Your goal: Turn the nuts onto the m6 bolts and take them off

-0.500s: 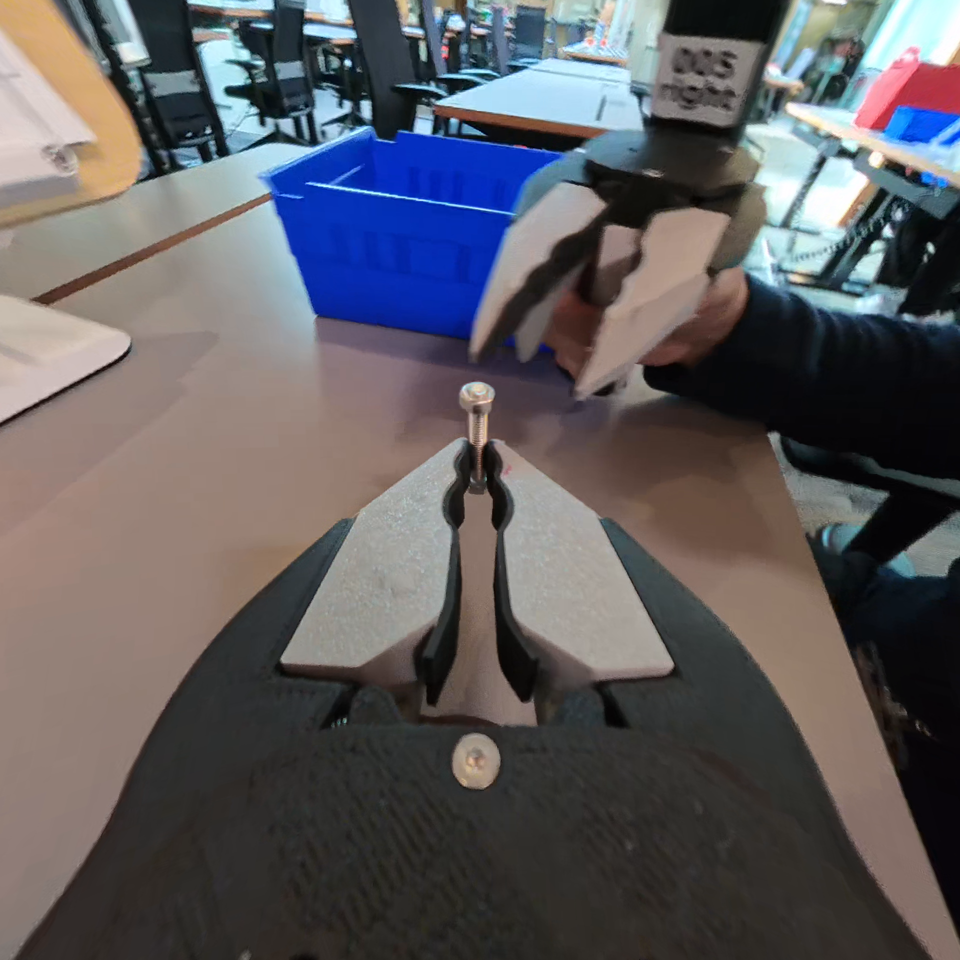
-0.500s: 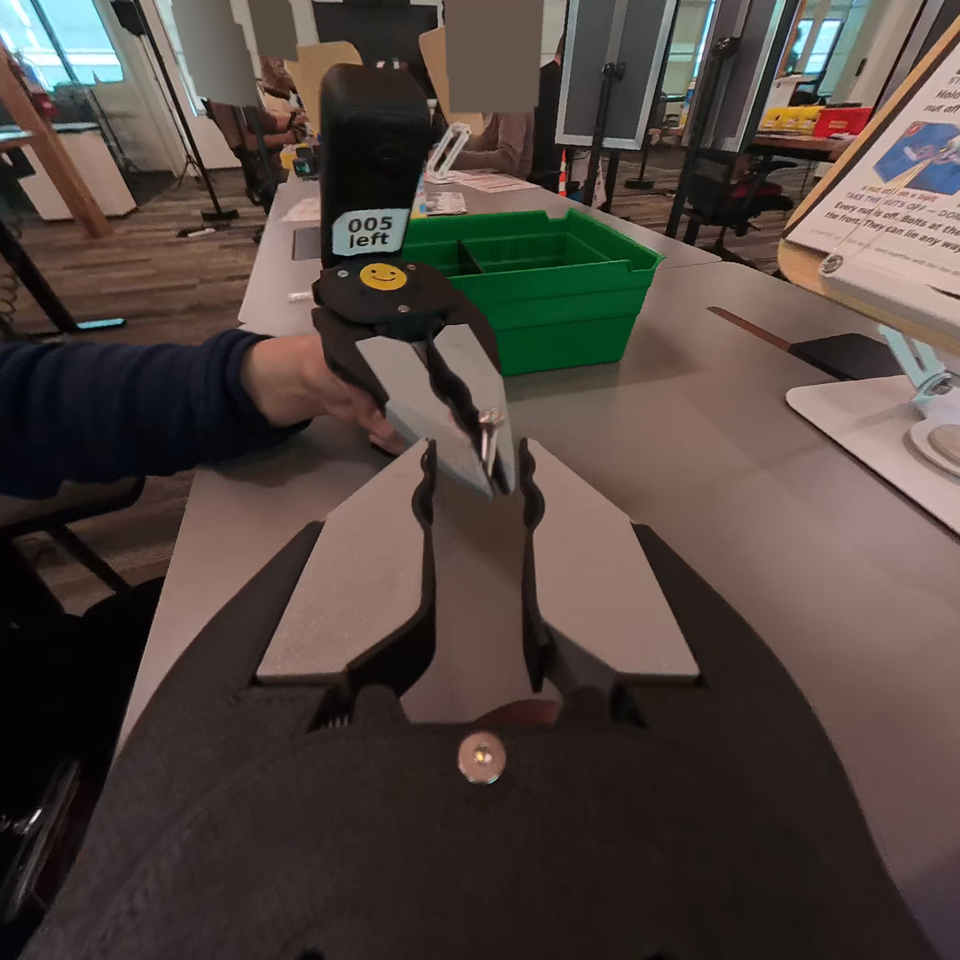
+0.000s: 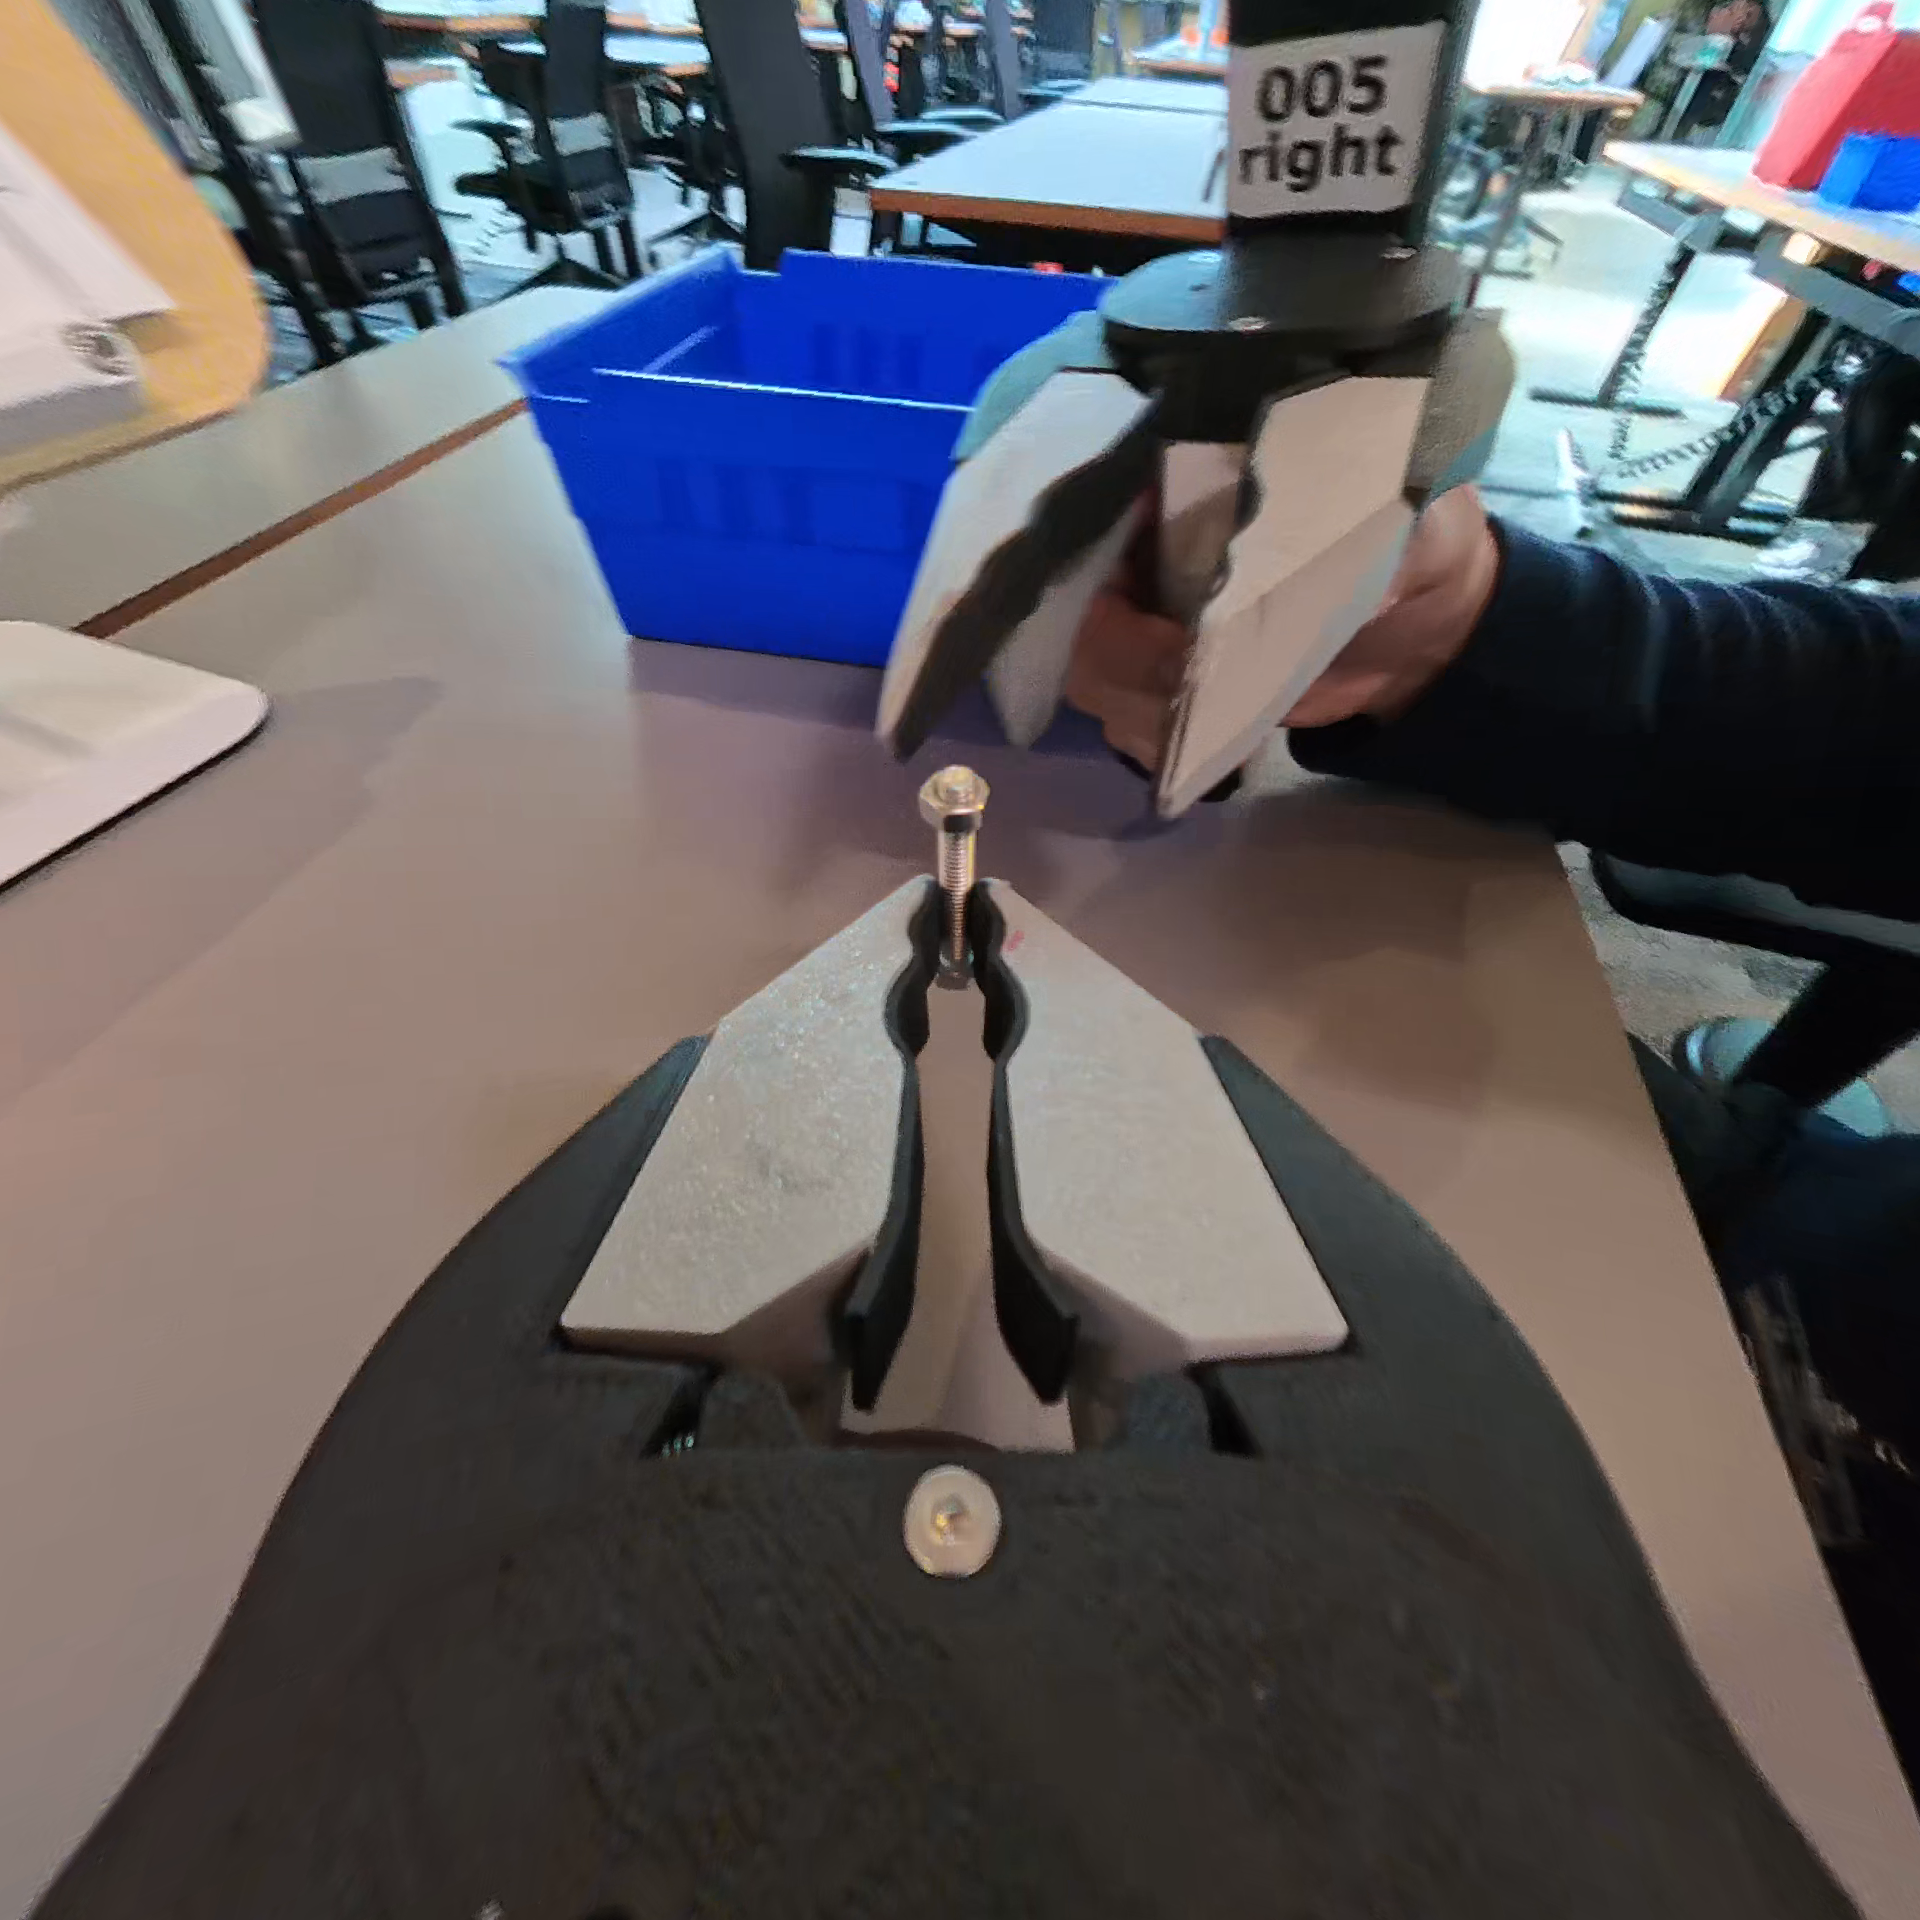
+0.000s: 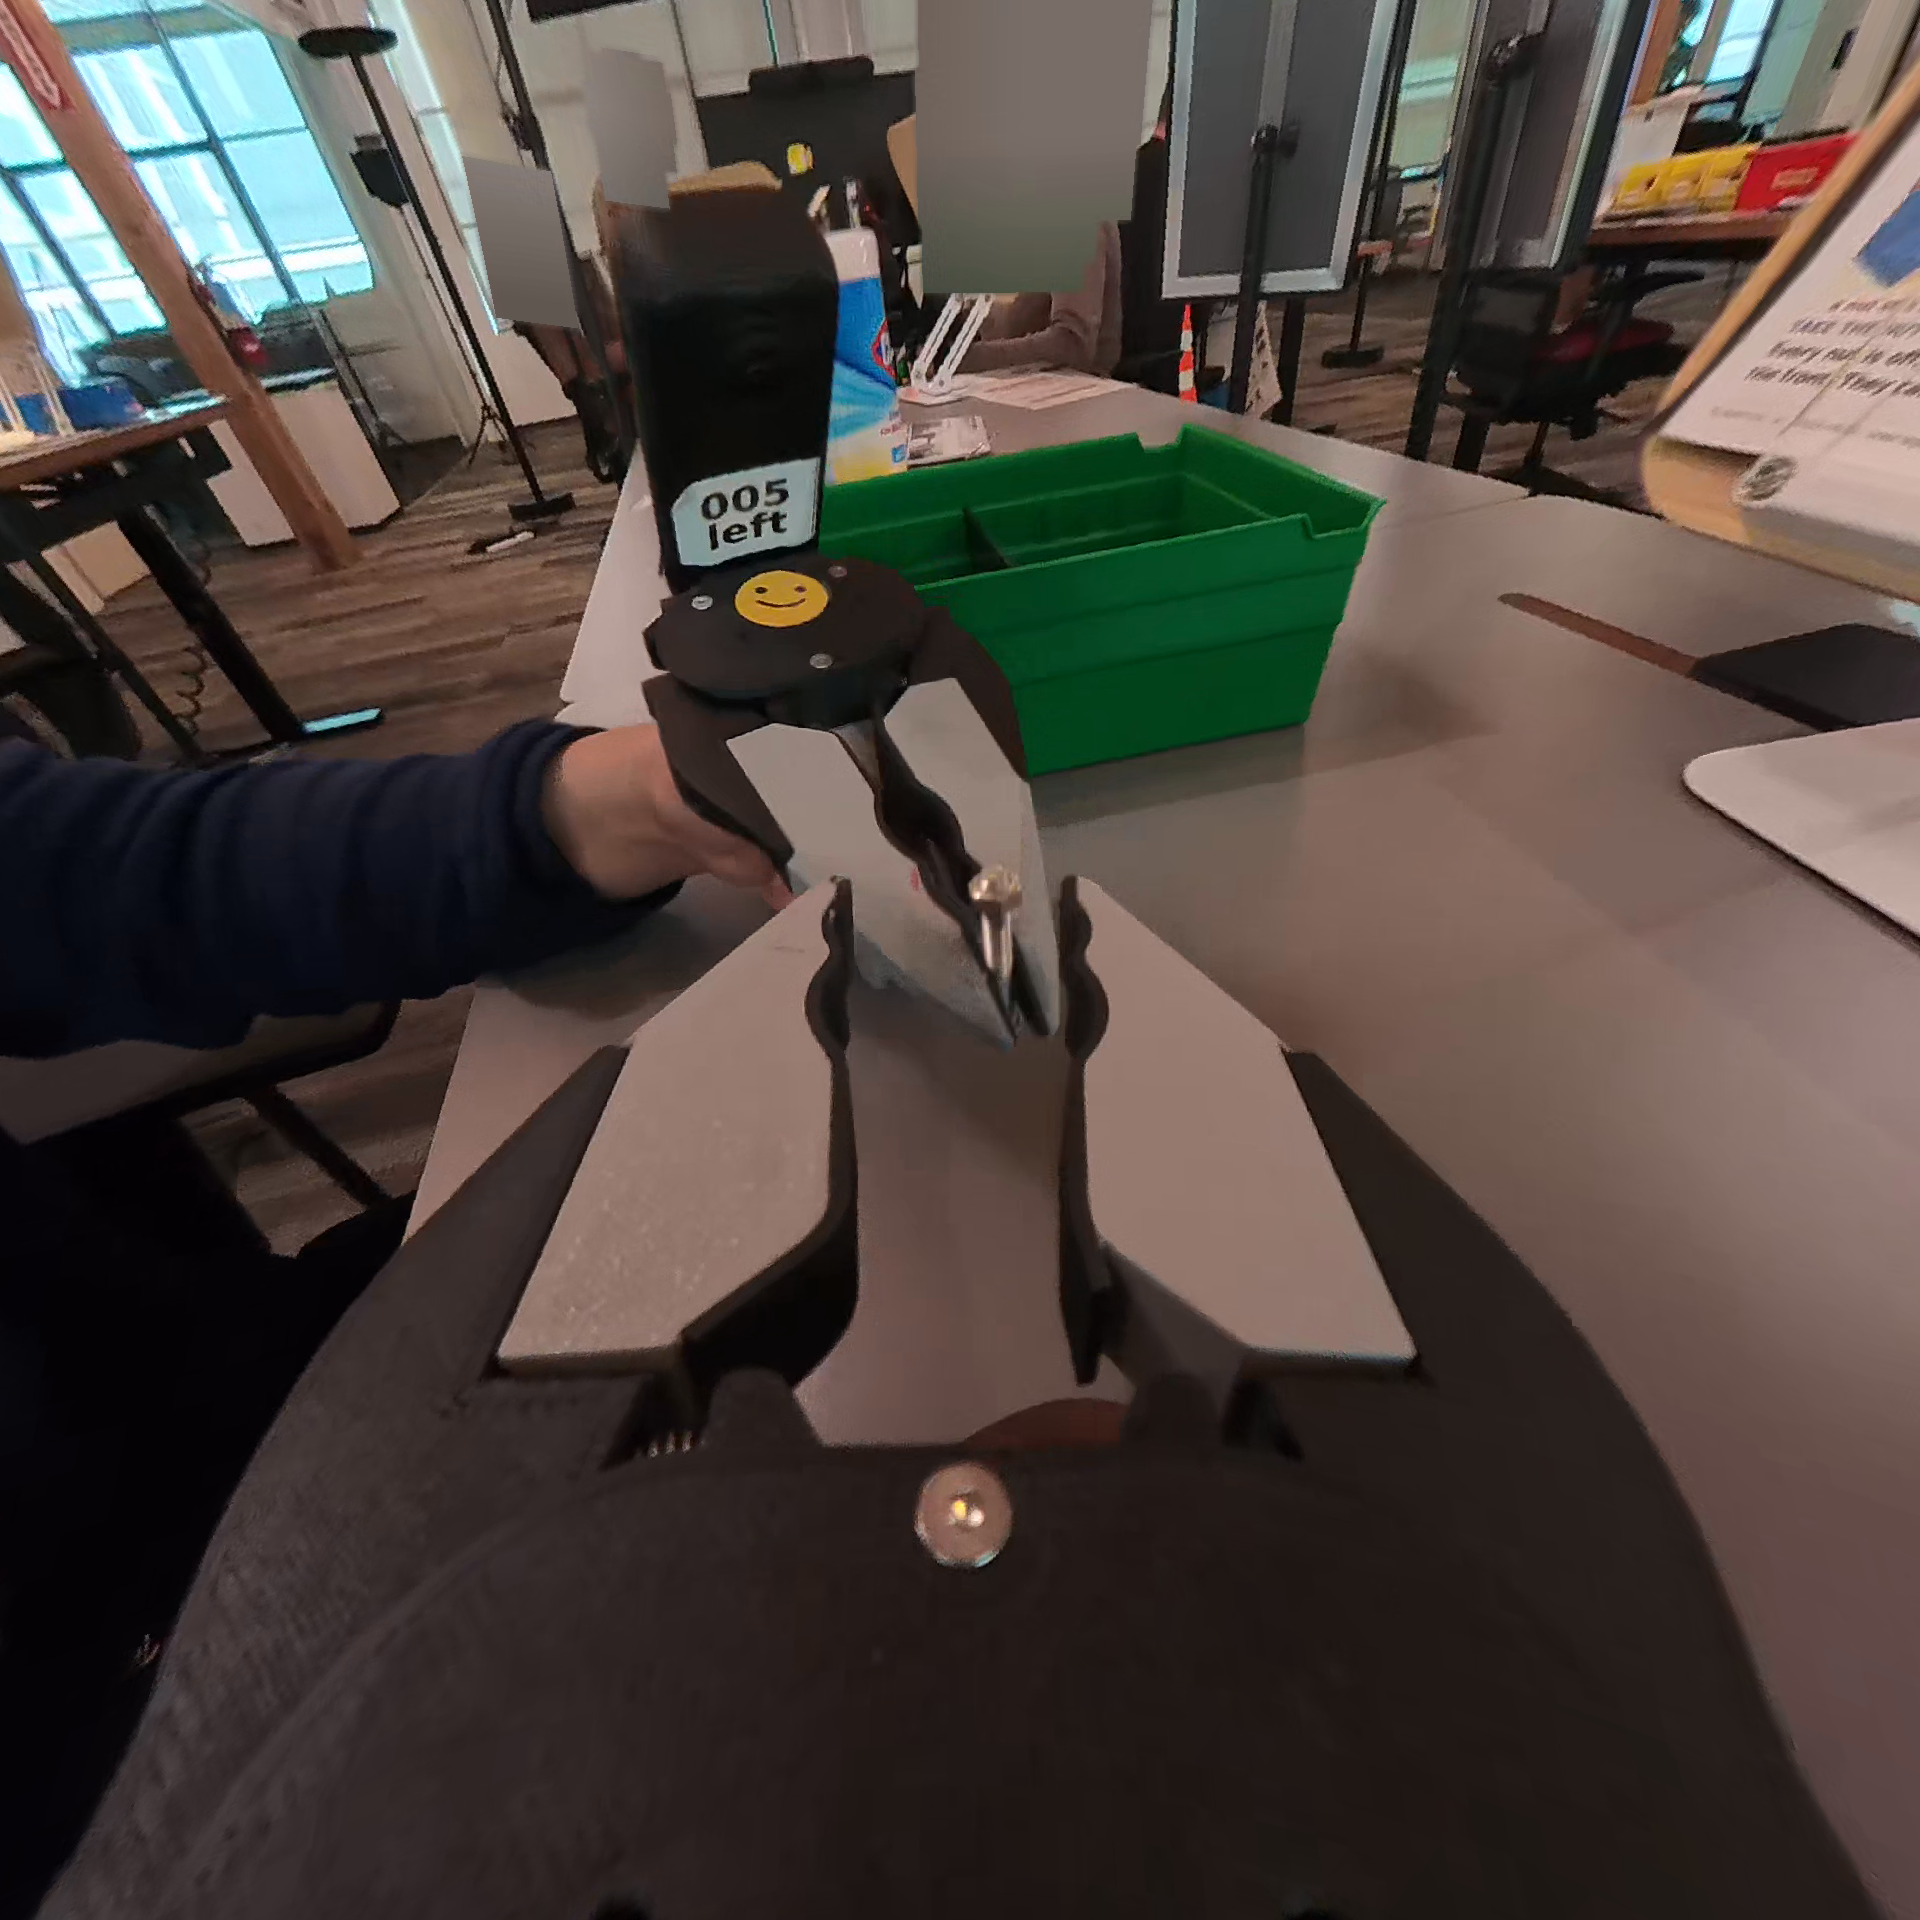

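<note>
My left gripper is shut on the shaft of a small silver bolt. The bolt sticks out past the fingertips above the grey table. A hex-shaped piece sits at the bolt's outer end; I cannot tell if it is a nut or the head. My right gripper is open and empty, just beyond and right of the bolt. In the right wrist view my right gripper has its jaws on either side of the bolt and the left gripper, not touching them.
A blue bin stands behind the bolt. A green divided bin stands behind the left gripper. A white pad and a tilted sign board are at the side. The table edge runs close by the person's sleeve. Left and right tips are no more than a few centimetres apart.
My right gripper has opened a little wider and come closer around the bolt tip. My left gripper keeps its hold on the bolt.
</note>
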Available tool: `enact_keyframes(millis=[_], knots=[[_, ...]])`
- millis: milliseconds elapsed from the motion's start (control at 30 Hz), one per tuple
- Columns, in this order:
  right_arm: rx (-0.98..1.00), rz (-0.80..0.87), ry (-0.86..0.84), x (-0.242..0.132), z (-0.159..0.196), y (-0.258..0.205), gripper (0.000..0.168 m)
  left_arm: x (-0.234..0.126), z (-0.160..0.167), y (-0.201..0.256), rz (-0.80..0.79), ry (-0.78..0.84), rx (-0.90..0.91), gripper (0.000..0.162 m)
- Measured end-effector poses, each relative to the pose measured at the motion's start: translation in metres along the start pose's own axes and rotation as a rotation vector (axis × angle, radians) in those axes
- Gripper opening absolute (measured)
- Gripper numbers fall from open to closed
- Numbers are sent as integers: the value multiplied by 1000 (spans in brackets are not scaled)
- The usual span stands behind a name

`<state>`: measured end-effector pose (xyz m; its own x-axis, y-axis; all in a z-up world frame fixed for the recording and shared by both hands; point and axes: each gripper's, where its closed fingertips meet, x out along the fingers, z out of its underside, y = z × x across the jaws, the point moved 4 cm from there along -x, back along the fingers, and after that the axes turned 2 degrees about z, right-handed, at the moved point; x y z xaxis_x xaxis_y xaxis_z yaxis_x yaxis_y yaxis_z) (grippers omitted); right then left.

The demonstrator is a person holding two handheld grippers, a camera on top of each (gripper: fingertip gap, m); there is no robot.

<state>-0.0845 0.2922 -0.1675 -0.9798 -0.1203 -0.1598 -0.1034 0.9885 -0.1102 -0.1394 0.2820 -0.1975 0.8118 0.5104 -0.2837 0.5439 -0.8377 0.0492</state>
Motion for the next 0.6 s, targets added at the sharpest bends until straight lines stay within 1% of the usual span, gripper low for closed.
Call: enact_keyframes(millis=[67,100,133,167,200,233,267,300,333,367,433,500,533,567,600], knots=[[-20,-28,-29,6,3,-6,37,4,-1,8,52,5,-5,3],[-28,-38,-37,7,4,-9,34,5,-2,8,49,15,-10,3],[-31,-22,-38,6,4,-8,42,3,-2,3,17,19,-17,3],[-40,-18,-35,2,3,-8,38,-1,-2,-7,-37,23,-38,3],[-50,-54,-8,-3,0,-12,10,-6,0,-20,-108,27,-81,3],[-42,-52,37,-9,-5,-12,11,-12,2,-30,-145,38,-120,3],[-36,-30,72,-12,-9,-8,11,-17,2,-34,-135,57,-153,3],[-31,0,88,-14,-11,-3,17,-19,1,-33,-99,76,-183,3],[-20,20,86,-13,-11,1,26,-18,0,-31,-78,87,-200,3],[-7,24,74,-10,-10,3,34,-15,0,-27,-61,81,-188,3],[21,17,36,0,-4,4,41,-5,0,-13,-15,43,-137,3],[30,-1,-17,9,3,2,45,4,-2,-1,44,39,-122,3],[34,-25,-32,12,5,-2,43,6,-3,0,43,45,-130,3],[43,-16,-33,11,5,-2,55,6,-2,-6,1,44,-135,3],[41,-13,-28,7,5,-1,54,2,-1,-16,-68,42,-144,3]])
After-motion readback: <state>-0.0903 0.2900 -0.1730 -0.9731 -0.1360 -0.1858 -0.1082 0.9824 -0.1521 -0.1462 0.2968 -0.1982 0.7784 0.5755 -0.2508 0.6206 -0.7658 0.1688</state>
